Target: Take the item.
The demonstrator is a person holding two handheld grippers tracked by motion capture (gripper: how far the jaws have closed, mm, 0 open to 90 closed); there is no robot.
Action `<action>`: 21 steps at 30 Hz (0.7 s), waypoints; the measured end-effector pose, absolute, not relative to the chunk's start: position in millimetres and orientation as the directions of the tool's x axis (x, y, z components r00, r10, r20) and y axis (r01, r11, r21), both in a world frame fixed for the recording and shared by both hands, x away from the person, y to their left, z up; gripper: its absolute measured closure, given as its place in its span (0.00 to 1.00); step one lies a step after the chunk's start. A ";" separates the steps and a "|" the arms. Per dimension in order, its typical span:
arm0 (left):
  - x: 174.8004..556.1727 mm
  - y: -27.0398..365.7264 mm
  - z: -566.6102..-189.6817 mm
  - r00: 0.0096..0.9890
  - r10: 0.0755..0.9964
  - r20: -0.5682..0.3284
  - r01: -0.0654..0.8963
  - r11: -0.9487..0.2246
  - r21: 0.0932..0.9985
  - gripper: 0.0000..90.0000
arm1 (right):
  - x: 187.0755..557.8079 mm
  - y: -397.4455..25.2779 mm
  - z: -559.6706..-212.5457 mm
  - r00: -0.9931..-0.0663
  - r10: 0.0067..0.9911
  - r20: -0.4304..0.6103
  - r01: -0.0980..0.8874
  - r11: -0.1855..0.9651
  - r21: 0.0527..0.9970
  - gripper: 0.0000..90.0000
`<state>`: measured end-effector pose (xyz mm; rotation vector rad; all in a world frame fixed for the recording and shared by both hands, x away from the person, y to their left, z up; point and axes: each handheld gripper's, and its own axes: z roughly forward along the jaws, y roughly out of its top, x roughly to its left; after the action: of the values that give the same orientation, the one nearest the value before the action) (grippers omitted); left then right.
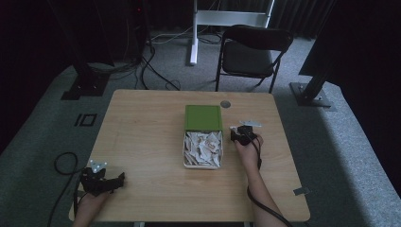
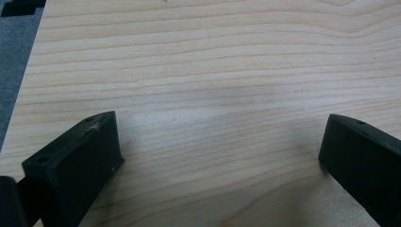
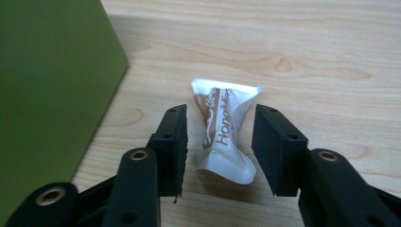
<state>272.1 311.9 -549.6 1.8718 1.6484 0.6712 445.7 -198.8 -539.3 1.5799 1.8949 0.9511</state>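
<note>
Right gripper view puts a white sachet with brown lettering directly between the jaws of the right gripper. The jaws stand apart, a gap on each side of the sachet, so nothing is clamped yet. The sachet lies on the table, its long axis running away from the camera, along the jaws and not across them; its far end flares wide at frame centre, its near end narrows toward the bottom. A straight closing would, I judge, catch it across its narrow waist. The green lid fills the left of that frame, just beside the left-hand jaw.

High view shows the right gripper at centre right, just right of the box. The box is open and heaped with white sachets; its green lid lies flat at the box's far end, touching it.

The left gripper rests at the lower left of the high view, well apart from the box. Its own view shows both jaws wide apart over bare table, holding nothing. The right hand is plainly the nearer one.
</note>
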 end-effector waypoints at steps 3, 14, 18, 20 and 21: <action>272.0 311.9 -549.6 0.123 0.992 0.010 0.717 -0.095 0.691 0.01 | 443.5 -197.9 -534.2 -0.225 0.971 0.085 0.632 0.079 0.771 0.53; 272.1 311.9 -549.6 0.123 0.992 0.010 0.717 -0.095 0.691 0.01 | 429.4 -213.3 -527.2 -0.225 0.968 0.109 0.613 0.054 0.788 0.44; 272.0 311.9 -549.6 0.122 0.992 0.010 0.717 -0.095 0.691 0.01 | 423.5 -222.3 -531.5 -0.204 0.973 0.113 0.616 0.038 0.787 0.40; 272.0 311.9 -549.6 0.122 0.992 0.010 0.717 -0.095 0.691 0.01 | 420.9 -227.1 -533.3 -0.206 0.974 0.097 0.614 0.052 0.788 0.40; 272.0 311.9 -549.6 0.122 0.992 0.010 0.717 -0.095 0.691 0.01 | 419.7 -229.1 -534.0 -0.207 0.975 0.087 0.614 0.060 0.787 0.40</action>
<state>272.0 311.9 -549.6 1.8716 1.6484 0.6713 419.7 -229.1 -534.0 1.5808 1.8690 0.9986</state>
